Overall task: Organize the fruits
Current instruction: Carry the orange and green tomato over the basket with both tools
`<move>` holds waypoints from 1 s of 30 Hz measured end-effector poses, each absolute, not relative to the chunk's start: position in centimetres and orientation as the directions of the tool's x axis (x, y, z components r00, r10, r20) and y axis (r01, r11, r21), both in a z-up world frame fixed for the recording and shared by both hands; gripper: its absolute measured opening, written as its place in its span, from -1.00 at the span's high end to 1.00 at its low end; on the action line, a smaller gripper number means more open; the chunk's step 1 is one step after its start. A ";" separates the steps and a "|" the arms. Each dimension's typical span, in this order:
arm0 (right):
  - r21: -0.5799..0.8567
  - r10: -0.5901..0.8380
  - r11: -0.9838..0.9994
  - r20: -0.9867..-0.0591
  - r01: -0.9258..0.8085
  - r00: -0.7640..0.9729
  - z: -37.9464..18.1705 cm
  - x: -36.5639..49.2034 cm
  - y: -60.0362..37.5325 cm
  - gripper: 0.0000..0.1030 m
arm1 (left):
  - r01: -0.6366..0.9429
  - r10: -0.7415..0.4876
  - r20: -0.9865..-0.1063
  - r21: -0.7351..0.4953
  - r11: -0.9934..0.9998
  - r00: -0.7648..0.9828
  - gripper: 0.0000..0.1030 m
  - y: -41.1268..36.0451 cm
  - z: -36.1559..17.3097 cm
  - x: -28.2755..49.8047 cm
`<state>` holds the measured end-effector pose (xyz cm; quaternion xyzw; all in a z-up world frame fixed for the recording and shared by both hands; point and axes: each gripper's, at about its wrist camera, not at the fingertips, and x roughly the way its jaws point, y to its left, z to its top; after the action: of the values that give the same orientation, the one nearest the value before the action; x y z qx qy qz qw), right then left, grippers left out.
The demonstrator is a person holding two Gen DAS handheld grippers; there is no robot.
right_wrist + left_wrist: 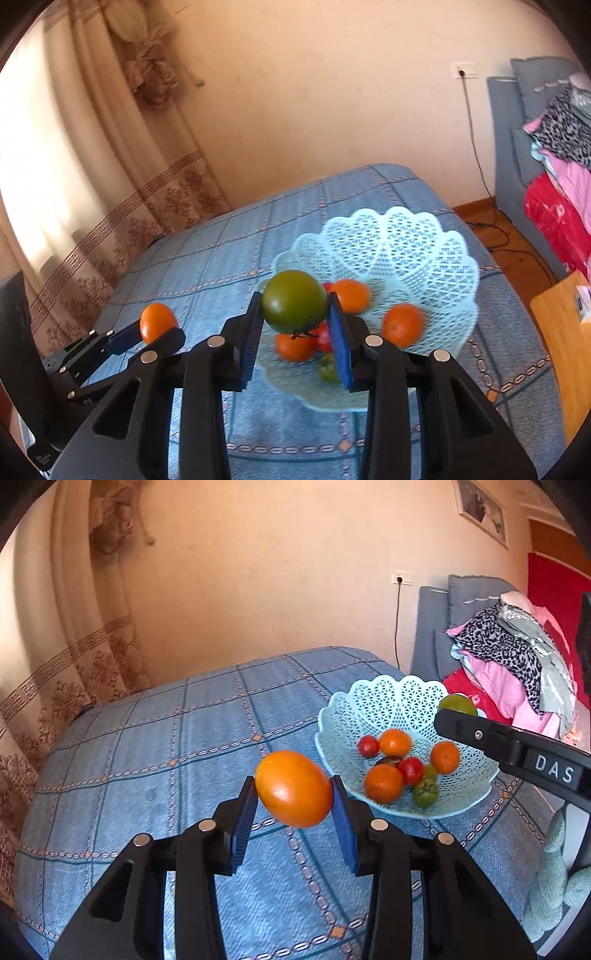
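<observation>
- While the left wrist view looks down its own fingers, the left gripper (294,808) is closed partway on an orange fruit (293,788), blue pads pressing its two sides so it rides clear above the blue checked cloth (147,775) — bed or counter under it, cannot tell.
- Fruit basket (373,701), pale lattice plastic, sits just right of that fruit; it holds several small orange, red and green fruits, likely the drop target.
- Right gripper's black body enters from the right edge above the basket rim, a green fruit (458,704) showing at its tip.
- From the right wrist view, the right gripper (295,325) is clamped narrowly on the green fruit (294,301), stem side down, held over the basket's (424,240) near side.
- Left gripper (147,338) shows at the left, orange fruit (158,322) pinched at its tip, near but short of the basket.
- Judgement: both fruits are carried toward the basket; release not yet done.
- Round smooth skins could slip between flat pads.
</observation>
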<state>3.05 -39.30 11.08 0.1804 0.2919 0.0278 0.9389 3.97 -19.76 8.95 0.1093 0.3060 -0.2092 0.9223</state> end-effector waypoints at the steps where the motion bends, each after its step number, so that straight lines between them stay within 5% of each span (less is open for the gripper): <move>1: 0.356 0.154 0.932 -0.540 0.059 0.828 11.0 3.1 -39.6 0.31 | 0.457 -0.323 -0.610 0.074 0.886 0.723 0.22 -20.1 8.9 4.1; 30: 0.382 0.090 0.907 -0.592 0.180 0.801 8.8 4.4 -43.4 0.31 | 0.546 -0.395 -0.646 0.040 0.837 0.653 0.22 -27.1 7.1 7.4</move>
<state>4.45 -43.41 8.77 0.2147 0.3143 -0.0243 0.9244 7.37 -27.12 7.15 0.1161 0.3248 -0.2612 0.9016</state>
